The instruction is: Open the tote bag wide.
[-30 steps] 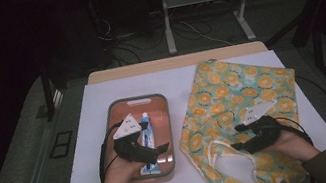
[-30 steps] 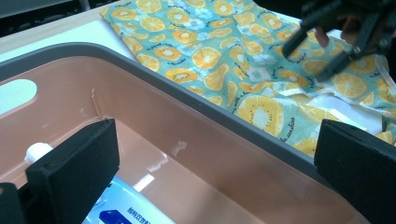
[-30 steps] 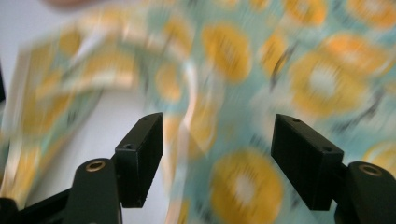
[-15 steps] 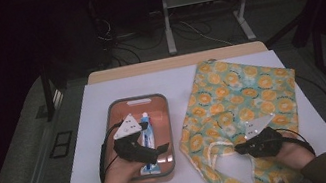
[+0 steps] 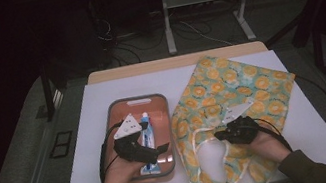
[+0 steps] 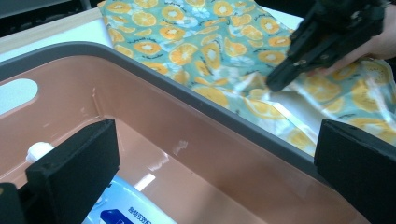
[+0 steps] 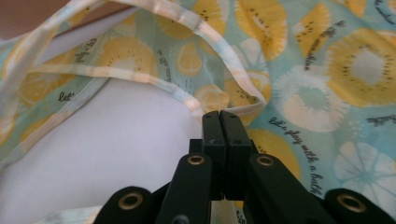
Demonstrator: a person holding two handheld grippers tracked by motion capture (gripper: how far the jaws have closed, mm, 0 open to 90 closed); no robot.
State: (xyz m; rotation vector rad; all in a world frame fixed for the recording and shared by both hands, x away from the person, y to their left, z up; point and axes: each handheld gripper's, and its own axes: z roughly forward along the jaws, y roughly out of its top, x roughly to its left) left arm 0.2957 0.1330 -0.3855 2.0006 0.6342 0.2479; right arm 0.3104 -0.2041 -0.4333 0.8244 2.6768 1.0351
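Observation:
A bag (image 5: 231, 84) printed with yellow citrus slices lies flat on the right of the table, its mouth and pale straps (image 5: 201, 152) toward me. My right gripper (image 5: 218, 135) rests on that near end. Its jaws are pressed together on the bag's hem (image 7: 247, 108), also seen from the left gripper view (image 6: 273, 84). A salmon tray (image 5: 137, 99) with a grey rim holds a blue-and-white tube (image 5: 145, 125). My left gripper (image 5: 155, 152) hovers over the tray's near end, open, with the tube (image 6: 121, 210) low between its jaws.
The white table top (image 5: 95, 123) ends in a wooden strip (image 5: 146, 67) at the far edge. Beyond it stand metal stand legs (image 5: 168, 24) and loose cables on a dark floor. Both forearms come in from the near edge.
The right gripper has slid left along the bag's near end and its jaws have closed on the hem. The left gripper and the tray are where they were.

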